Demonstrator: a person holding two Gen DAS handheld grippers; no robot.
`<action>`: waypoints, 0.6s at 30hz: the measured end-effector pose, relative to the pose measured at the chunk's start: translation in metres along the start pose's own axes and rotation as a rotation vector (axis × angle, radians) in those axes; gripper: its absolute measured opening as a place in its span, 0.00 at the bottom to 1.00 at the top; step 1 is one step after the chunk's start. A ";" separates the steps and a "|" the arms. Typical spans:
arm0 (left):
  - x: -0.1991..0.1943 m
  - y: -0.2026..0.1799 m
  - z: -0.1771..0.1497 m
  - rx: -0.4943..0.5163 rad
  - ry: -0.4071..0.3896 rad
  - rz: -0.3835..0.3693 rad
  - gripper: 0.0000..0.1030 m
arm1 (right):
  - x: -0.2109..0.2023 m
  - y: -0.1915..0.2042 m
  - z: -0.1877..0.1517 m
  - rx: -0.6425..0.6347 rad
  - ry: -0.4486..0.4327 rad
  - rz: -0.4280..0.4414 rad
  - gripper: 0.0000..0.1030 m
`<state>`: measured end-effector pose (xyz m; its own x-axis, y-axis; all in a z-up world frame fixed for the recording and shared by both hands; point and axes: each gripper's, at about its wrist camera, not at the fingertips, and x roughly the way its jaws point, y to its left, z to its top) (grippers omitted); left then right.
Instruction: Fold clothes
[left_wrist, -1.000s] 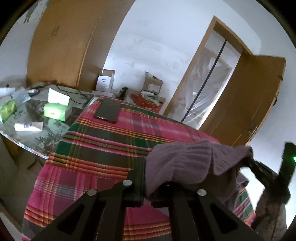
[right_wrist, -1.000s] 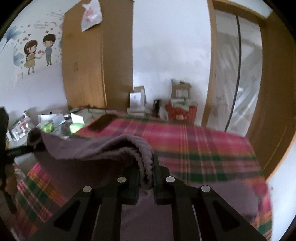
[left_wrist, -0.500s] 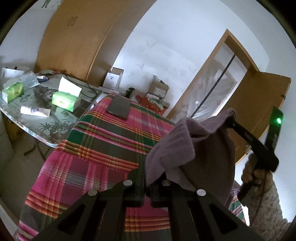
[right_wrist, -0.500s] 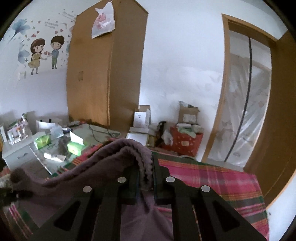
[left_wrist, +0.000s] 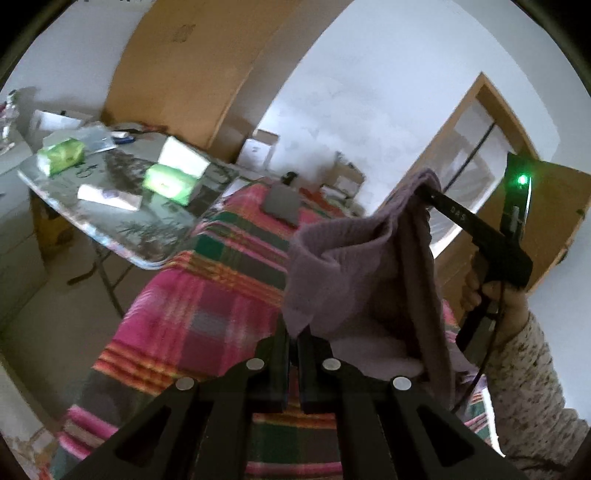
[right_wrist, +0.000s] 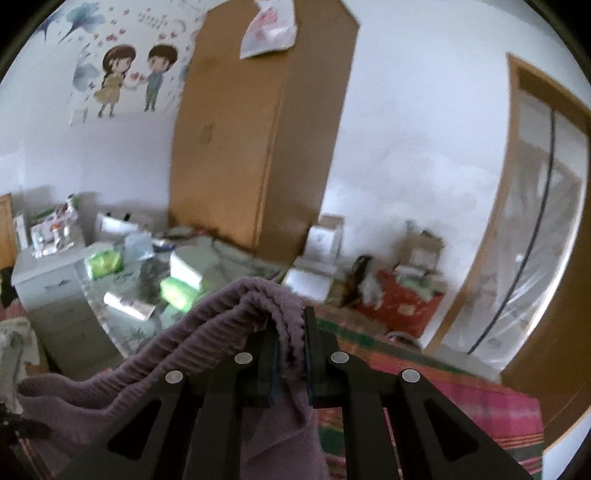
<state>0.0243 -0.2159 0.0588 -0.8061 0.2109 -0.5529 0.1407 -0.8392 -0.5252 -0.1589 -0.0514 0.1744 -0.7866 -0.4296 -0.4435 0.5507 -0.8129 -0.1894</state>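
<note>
Here the purple knitted garment (left_wrist: 362, 280) hangs in the air above the plaid bed (left_wrist: 207, 295), stretched between both tools. The left gripper (left_wrist: 293, 338) has its jaws pressed together on one thin edge. The right gripper (right_wrist: 290, 343), held higher over the bed, clamps a thicker ribbed hem. The fabric appears soft, light and limp; it sags between holds. Grip at hems or corners, where layers bunch and resist slipping.
</note>
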 end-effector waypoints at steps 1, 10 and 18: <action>0.004 0.003 -0.002 -0.008 0.014 0.007 0.03 | 0.007 0.003 -0.002 -0.001 0.017 0.010 0.11; 0.026 0.019 -0.011 -0.035 0.084 0.037 0.03 | 0.067 0.017 -0.050 0.011 0.251 0.063 0.13; 0.029 0.013 -0.013 -0.011 0.132 0.057 0.04 | 0.036 -0.009 -0.071 0.108 0.330 0.178 0.25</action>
<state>0.0107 -0.2143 0.0271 -0.7139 0.2281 -0.6620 0.1909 -0.8463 -0.4974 -0.1727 -0.0314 0.0979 -0.5398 -0.4323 -0.7223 0.6239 -0.7815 0.0015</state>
